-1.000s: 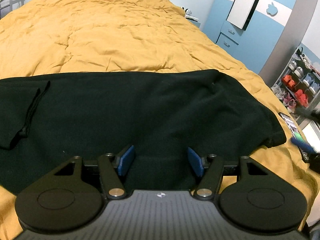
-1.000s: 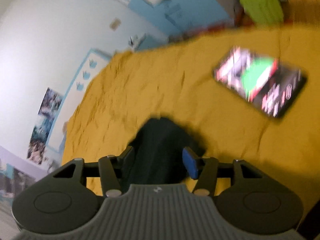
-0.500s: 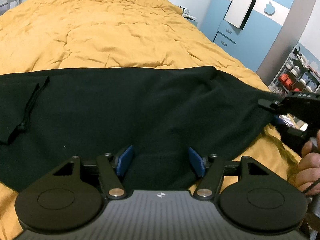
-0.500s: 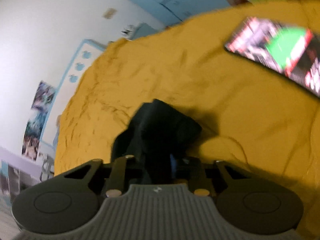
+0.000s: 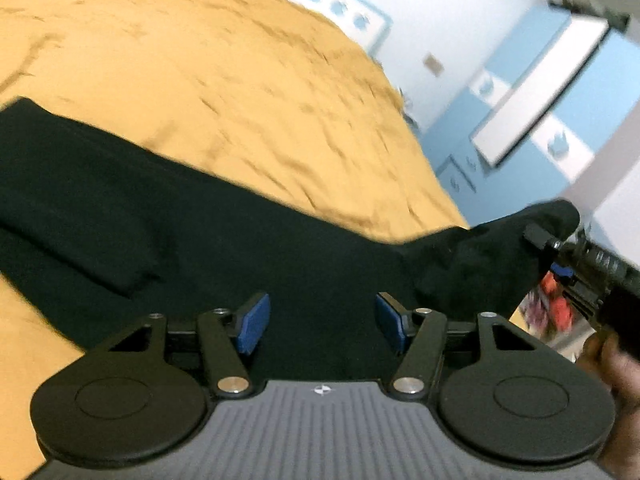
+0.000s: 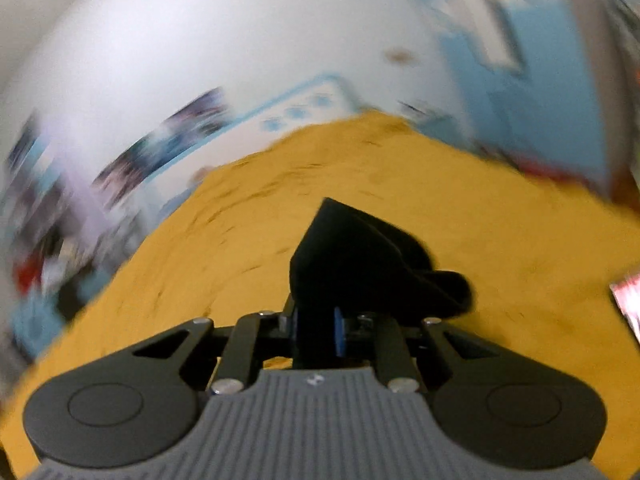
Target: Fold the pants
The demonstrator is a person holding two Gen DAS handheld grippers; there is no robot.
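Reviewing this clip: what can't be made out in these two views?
- Left view: the left end of the pants runs off the frame edge.
- Left view: the right gripper is blurred; its grip is unclear there.
- Right view: the phone is cut by the right edge.
- Right view: wall posters are smeared by motion.

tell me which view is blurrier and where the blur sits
Right wrist view is blurrier: walls and posters smear in streaks, while the right gripper and the black pants it clamps stay fairly sharp. Left wrist view is milder: the yellow bedspread and wardrobe are softly smeared, the left gripper crisp. Both show fisheye bending.
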